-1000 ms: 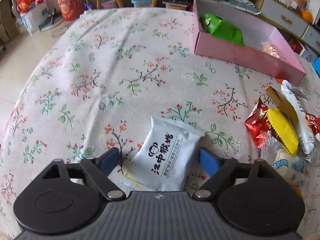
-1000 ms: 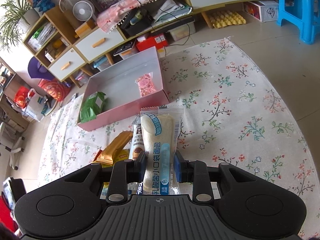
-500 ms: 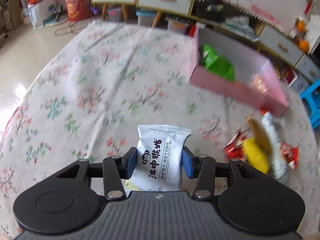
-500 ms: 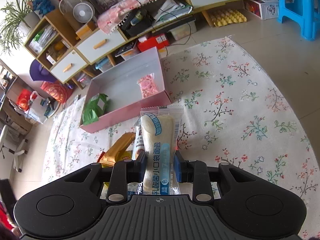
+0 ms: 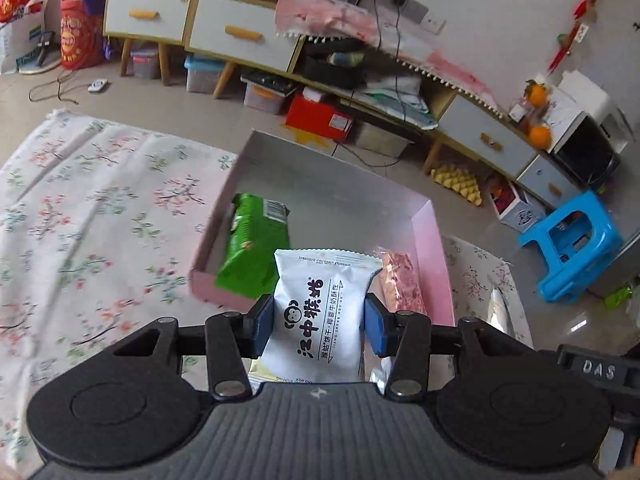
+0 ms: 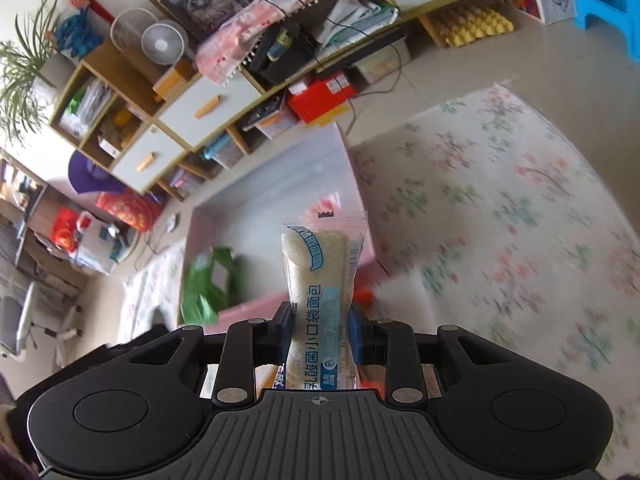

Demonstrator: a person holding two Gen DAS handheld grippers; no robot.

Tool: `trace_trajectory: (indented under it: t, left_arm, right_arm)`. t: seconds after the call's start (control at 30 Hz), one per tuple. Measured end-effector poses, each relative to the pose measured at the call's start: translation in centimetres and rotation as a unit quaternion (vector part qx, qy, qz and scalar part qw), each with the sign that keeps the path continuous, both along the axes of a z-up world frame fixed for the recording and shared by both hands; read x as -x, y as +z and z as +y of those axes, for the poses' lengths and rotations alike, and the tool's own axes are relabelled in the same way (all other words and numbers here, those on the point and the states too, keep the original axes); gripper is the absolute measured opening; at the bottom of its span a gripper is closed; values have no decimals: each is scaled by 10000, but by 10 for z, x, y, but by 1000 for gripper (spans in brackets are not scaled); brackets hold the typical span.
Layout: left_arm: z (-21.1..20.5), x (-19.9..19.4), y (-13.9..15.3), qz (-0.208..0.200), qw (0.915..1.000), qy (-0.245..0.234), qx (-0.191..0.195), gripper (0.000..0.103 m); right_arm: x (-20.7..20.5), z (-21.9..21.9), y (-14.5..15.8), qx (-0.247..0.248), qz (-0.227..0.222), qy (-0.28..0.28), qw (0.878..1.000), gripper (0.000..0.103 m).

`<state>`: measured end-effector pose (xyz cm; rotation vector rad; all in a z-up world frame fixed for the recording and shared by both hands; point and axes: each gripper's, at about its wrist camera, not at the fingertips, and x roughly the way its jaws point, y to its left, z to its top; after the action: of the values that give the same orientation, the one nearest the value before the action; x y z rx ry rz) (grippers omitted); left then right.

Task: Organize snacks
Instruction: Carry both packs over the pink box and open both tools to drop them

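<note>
Lifted glossy white packet (image 5: 324,316) (pillow-shaped), pink box (image 5: 434,264)

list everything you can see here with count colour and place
box: 1, pink, open, on the cloth
green packet: 1, green, inside the box, left side
pink packet: 1, pink, inside the box, right side
white packet: 1, white with black print, held in front of the box
bread packet: 1, clear with pale bread and blue print, held in front of the box
cloth: 1, white floral, under the box
stool: 1, blue, floor at right
red box: 1, red, under the cabinet
left hand-held gripper: 1, black, shut on the white packet
right hand-held gripper: 1, black, shut on the bread packet
</note>
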<state>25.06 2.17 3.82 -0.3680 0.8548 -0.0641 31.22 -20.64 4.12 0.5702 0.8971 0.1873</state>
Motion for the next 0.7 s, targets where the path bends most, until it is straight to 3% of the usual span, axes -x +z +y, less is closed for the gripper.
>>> trace_trajectory:
  t: [0.17,0.37,0.47,0.57,0.67,0.7]
  left_arm:
    - [3,-35,-14,160,9990,160,379,44]
    - [2,-47,-23,97,9988,224,433,44]
    - [3,-47,-27,98,9994,195,279,44]
    - [0,-45,-25,12,9999,163,22,44]
    - [3,-46,-22,-25,9999,146,16,44]
    - [5,-45,-20,-66,9998,160,43,45]
  right_arm:
    - [-33,5,-4,-207,-140,-122,9996,27]
    - [-68,28,-14,1,-454,83,9989,27]
    - [-75,40,-18,71,-483,181,9986,28]
    - [-73,40,-17,-26,-556,37,9984,32]
    - [-70,35,-14,-183,-556,-17,9983,52]
    - [-68,32,-11,-159,-539,-44,9984,54]
